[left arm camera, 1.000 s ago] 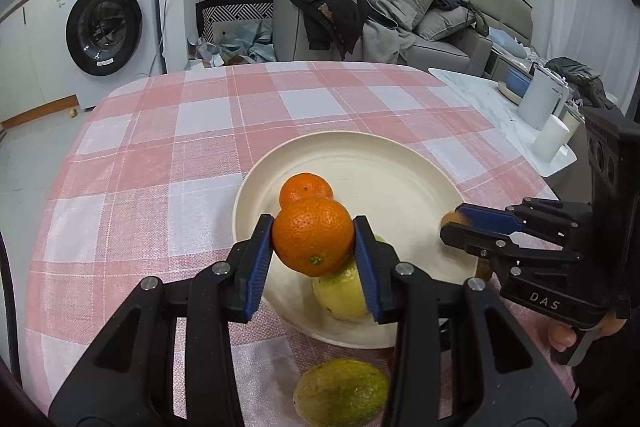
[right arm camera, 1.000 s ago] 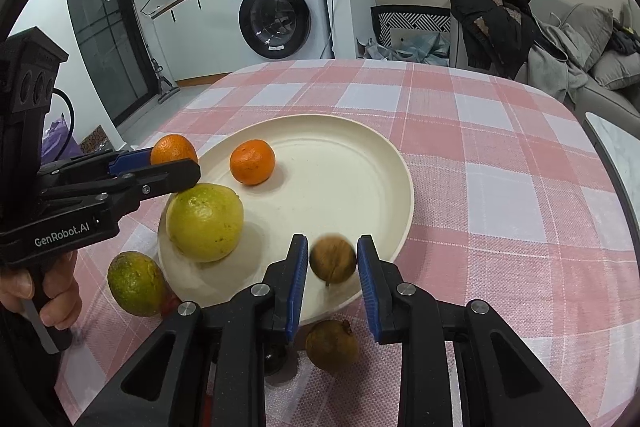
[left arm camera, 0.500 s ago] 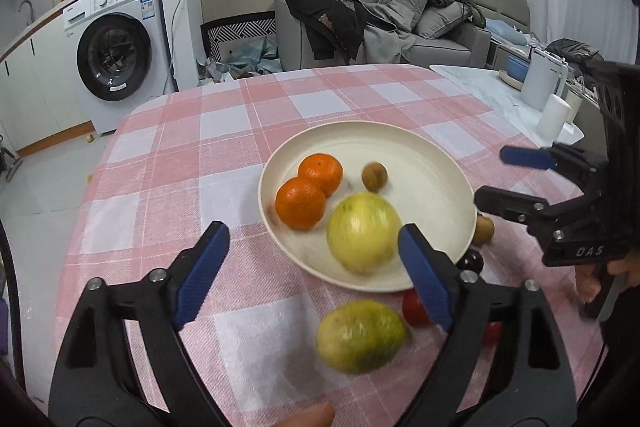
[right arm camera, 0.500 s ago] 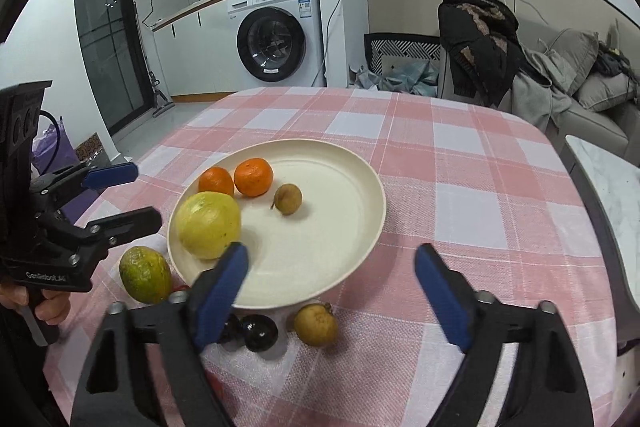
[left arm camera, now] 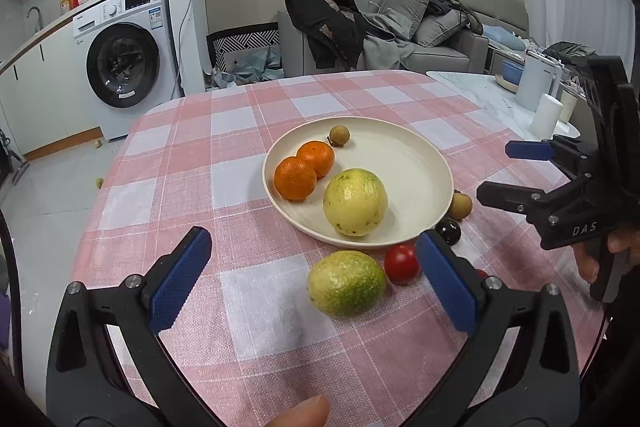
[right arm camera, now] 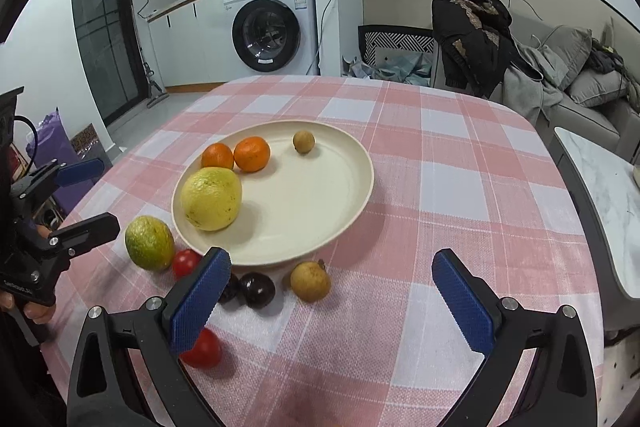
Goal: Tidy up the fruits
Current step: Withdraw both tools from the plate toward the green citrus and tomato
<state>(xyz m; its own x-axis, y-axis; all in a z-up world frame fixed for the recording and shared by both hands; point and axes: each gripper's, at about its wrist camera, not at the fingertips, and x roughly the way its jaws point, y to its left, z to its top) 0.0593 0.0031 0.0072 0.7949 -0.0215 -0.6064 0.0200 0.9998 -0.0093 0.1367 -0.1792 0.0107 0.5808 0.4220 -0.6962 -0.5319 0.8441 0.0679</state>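
A cream plate [left arm camera: 400, 139] on the pink checked cloth holds two oranges [left arm camera: 295, 178], a large yellow fruit [left arm camera: 355, 201] and a small brown longan [left arm camera: 339, 135]. On the cloth in front of the plate lie a green-yellow fruit [left arm camera: 346, 283], a red tomato [left arm camera: 401, 264], dark round fruits [right arm camera: 259, 289], another brown longan [right arm camera: 310, 281] and a second tomato [right arm camera: 204, 349]. My left gripper [left arm camera: 311, 238] hovers over the green-yellow fruit, jaws opening, nothing between the pads. My right gripper [right arm camera: 330, 253] stands near the plate's front rim, jaws opening and empty.
A white marble side table [left arm camera: 472, 87] with white containers stands to the right of the dining table. Beyond the table are a washing machine [left arm camera: 120, 63] and a grey sofa [left arm camera: 420, 27] heaped with clothes. A fingertip shows at the bottom edge of the left wrist view.
Both grippers opened and drew back from the plate. The left let go of an orange, now beside the other orange. The right released a longan, now at the plate's far side.
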